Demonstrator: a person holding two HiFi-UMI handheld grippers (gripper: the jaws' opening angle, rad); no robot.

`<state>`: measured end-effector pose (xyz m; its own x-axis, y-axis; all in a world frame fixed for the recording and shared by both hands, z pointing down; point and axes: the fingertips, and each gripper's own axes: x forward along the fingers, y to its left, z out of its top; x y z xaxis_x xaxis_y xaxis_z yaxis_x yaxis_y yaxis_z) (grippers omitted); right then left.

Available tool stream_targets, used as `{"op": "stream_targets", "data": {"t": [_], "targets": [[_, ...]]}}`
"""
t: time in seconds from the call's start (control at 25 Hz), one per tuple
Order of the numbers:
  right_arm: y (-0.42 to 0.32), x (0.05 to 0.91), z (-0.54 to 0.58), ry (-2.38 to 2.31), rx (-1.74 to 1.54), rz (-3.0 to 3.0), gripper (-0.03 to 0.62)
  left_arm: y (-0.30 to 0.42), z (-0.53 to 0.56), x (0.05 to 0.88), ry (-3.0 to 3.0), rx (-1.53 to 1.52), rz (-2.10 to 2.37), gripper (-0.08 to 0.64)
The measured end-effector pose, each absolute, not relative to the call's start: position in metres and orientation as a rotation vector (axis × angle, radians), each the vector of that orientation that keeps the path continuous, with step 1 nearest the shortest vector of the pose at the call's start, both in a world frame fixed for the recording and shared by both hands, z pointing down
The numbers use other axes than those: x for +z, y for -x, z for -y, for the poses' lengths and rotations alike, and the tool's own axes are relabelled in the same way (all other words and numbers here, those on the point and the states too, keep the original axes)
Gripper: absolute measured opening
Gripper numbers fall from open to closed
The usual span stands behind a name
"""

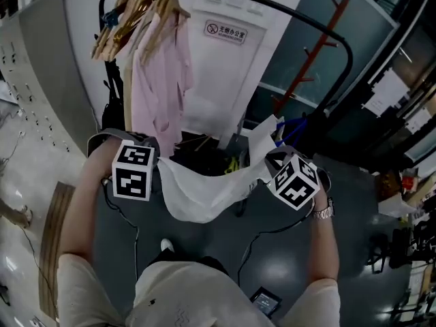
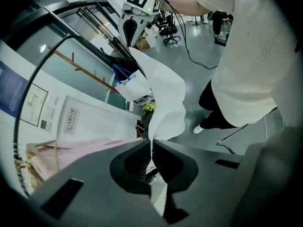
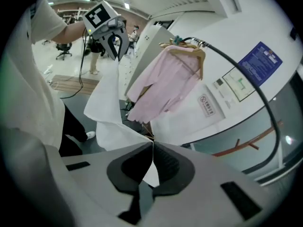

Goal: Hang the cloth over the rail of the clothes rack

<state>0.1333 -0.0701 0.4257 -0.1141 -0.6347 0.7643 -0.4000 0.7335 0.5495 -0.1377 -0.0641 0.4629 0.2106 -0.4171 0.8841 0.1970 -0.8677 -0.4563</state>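
Midair, a white cloth [image 1: 203, 191] sags in a shallow curve between two handheld grippers, well below the black rail [image 1: 300, 19] of the clothes rack and not yet touching it. The left gripper [image 1: 159, 163] has its jaws pinched tight on one upper corner of the fabric; the right gripper [image 1: 268, 167] clamps the opposite corner the same way, each gripper view showing only a thin fold of cloth between the pads. A pink shirt [image 1: 161, 80] on wooden hangers [image 1: 129, 16] fills the rail's left end, while the stretch to its right looks bare.

Doing this step well likely means drawing the two corners apart to take out the sag, lifting both grippers level and above the bare stretch, then carrying the leading edge across so roughly equal lengths fall on each side before either grip loosens. Drifting left risks snagging the shirt.
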Motion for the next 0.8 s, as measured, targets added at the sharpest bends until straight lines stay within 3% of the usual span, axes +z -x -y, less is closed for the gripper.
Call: {"op": "stream_targets", "data": {"t": [0.44, 0.8], "targets": [[-0.135, 0.208, 0.206, -1.082, -0.471, 1.631, 0.021, 0.096, 0.246, 0.244, 1.714, -1.499, -0.244, 0.017], [-0.171, 0.076, 0.3, -1.187, -0.74, 1.57, 0.021, 0.056, 0.348, 0.122, 1.549, -1.416, -0.462, 0.017]]}}
